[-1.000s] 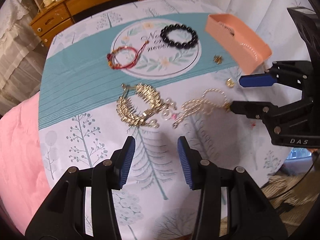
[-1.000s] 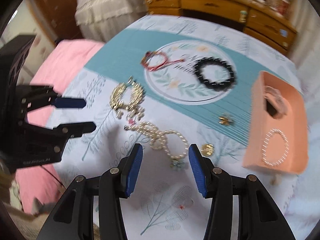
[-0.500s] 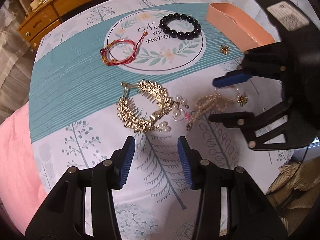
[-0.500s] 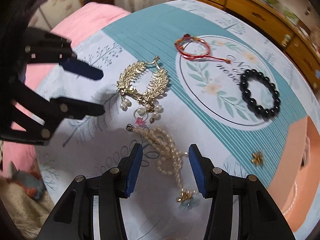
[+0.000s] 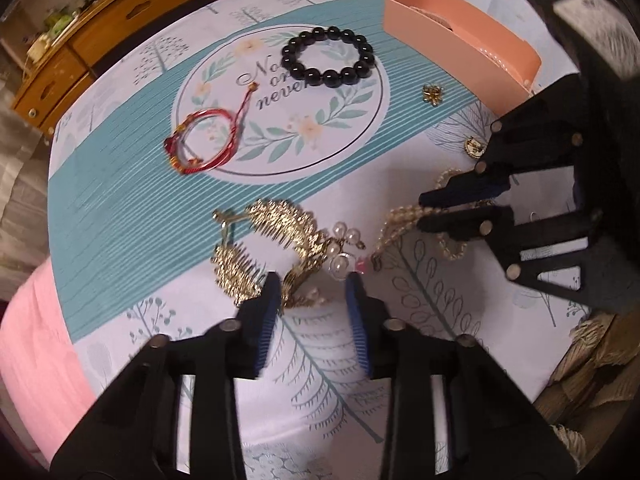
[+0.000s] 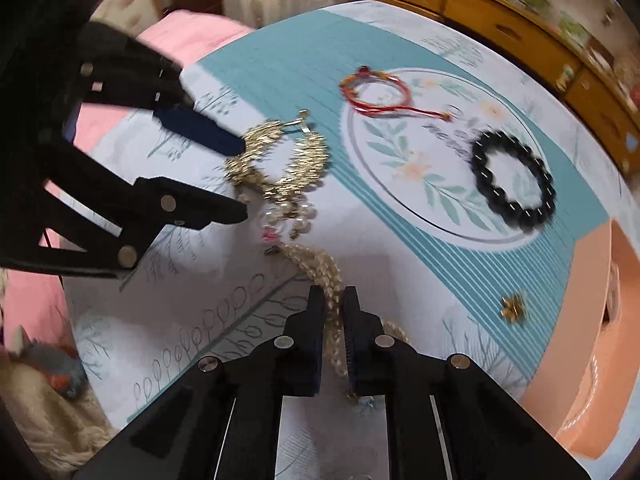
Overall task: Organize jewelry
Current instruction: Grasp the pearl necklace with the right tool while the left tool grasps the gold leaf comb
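Note:
A pearl necklace (image 6: 320, 268) lies bunched on the tablecloth, and my right gripper (image 6: 333, 300) is shut on it; it also shows in the left wrist view (image 5: 400, 220), pinched by the right gripper (image 5: 420, 210). A gold hair comb (image 5: 264, 248) with pearl drops lies just ahead of my left gripper (image 5: 312, 284), which is open with its tips at the comb's near edge. In the right wrist view the comb (image 6: 288, 164) lies between the tips of the left gripper (image 6: 240, 178).
A red cord bracelet (image 5: 204, 146), a black bead bracelet (image 5: 328, 58) and a small gold charm (image 5: 433, 94) lie on the cloth. A peach tray (image 5: 460, 36) stands at the back right, holding more jewelry. A wooden dresser (image 5: 100, 32) stands behind. The table edge is near.
My right gripper has closed on the pearl necklace. My left gripper has moved forward up to the gold comb, staying open.

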Tool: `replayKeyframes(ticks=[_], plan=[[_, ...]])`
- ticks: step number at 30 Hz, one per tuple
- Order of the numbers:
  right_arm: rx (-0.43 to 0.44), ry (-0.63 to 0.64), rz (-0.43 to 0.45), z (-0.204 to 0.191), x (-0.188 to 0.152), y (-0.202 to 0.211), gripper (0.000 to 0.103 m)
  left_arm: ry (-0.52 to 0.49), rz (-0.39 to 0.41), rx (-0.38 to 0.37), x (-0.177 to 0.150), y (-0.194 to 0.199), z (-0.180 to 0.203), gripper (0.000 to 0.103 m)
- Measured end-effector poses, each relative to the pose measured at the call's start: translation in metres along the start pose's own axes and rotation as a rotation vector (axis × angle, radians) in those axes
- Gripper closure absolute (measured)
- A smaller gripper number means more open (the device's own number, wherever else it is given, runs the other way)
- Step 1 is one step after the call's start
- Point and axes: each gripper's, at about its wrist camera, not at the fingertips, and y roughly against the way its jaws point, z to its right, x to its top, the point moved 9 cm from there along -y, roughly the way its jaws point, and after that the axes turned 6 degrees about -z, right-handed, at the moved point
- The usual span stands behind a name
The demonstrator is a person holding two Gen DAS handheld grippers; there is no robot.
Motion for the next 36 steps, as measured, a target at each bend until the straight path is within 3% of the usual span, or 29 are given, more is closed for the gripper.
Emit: replayKeyframes(ticks=[5, 16, 27, 30, 36], plan=[[0.033, -0.064, 0.042, 0.01, -0.002, 0.016, 0.094, -0.06, -0.01, 0.005, 0.006, -0.002, 0.004, 0.08], [0.062, -0.059, 0.084, -0.002, -0.007, 0.031, 0.094, -0.132, -0.065, 0.033, 0.003, -0.013, -0.001, 0.085], [0.076, -0.074, 0.08, -0.002, -0.012, 0.03, 0.094, -0.125, -0.079, 0.026, 0.007, -0.025, -0.015, 0.087], [0.083, -0.08, 0.078, -0.002, -0.013, 0.029, 0.094, -0.12, -0.086, 0.011, 0.007, -0.027, -0.012, 0.095], [0.097, -0.103, 0.094, 0.0, -0.013, 0.036, 0.094, -0.059, -0.086, 0.05, 0.007, -0.027, -0.015, 0.097]])
